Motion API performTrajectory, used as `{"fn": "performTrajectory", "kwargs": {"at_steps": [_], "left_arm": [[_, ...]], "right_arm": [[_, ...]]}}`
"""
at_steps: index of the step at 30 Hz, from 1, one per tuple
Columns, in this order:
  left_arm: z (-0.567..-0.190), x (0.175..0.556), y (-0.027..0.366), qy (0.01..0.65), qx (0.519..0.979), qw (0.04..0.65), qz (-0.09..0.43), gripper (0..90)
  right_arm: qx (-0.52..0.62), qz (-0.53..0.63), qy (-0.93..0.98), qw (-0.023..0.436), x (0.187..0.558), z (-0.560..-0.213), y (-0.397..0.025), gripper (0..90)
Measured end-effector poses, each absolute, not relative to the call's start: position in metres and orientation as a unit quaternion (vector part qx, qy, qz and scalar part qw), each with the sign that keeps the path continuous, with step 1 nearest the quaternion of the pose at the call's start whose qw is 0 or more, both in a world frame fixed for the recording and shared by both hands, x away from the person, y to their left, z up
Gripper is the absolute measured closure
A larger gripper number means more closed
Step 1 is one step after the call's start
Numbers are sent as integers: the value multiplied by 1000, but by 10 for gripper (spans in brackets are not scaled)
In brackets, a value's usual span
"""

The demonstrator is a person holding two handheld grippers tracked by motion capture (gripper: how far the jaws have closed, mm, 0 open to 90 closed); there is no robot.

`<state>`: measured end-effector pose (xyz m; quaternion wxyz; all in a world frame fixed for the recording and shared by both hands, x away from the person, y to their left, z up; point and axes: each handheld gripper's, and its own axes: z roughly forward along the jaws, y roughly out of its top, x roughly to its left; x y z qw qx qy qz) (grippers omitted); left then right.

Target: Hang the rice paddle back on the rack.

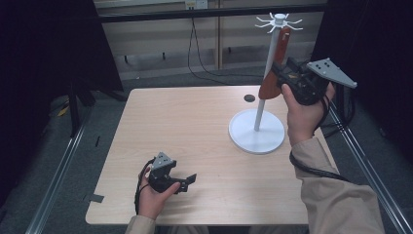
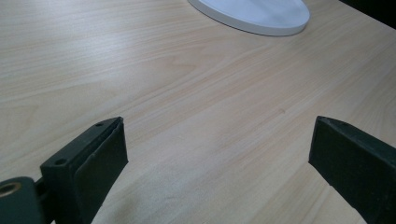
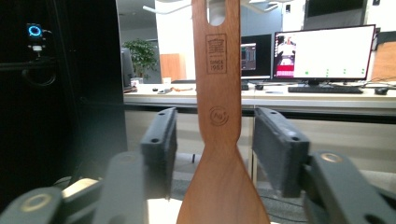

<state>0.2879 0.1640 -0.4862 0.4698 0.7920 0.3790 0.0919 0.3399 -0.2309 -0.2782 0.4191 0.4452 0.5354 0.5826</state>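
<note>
A brown wooden spatula hangs blade down from a hook at the top of a white stand on the right half of the table. In the right gripper view the spatula hangs by the hole in its handle. My right gripper is open, with one jaw on each side of the handle and a gap on both sides. From above, the right gripper is held up at the spatula's mid height. My left gripper rests open near the table's front left, and the left gripper has only bare wood between its jaws.
The light wooden table has a small black round hole behind the stand. The stand's top carries several thin white hooks. The stand's round base lies ahead of the left gripper. Metal rails run along both table sides.
</note>
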Motion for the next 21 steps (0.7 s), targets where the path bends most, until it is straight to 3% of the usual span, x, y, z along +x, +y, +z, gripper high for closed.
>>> {"fn": "performTrajectory", "kwargs": {"at_steps": [7,21], "left_arm": [[-486,288,162,376,794,469,92,42],[-486,288,160,368,800,464,94,33]], "right_arm": [[443,587,535,416,332,-282,-232,308],[442,596,542,394,316,-301,-235,174]]}}
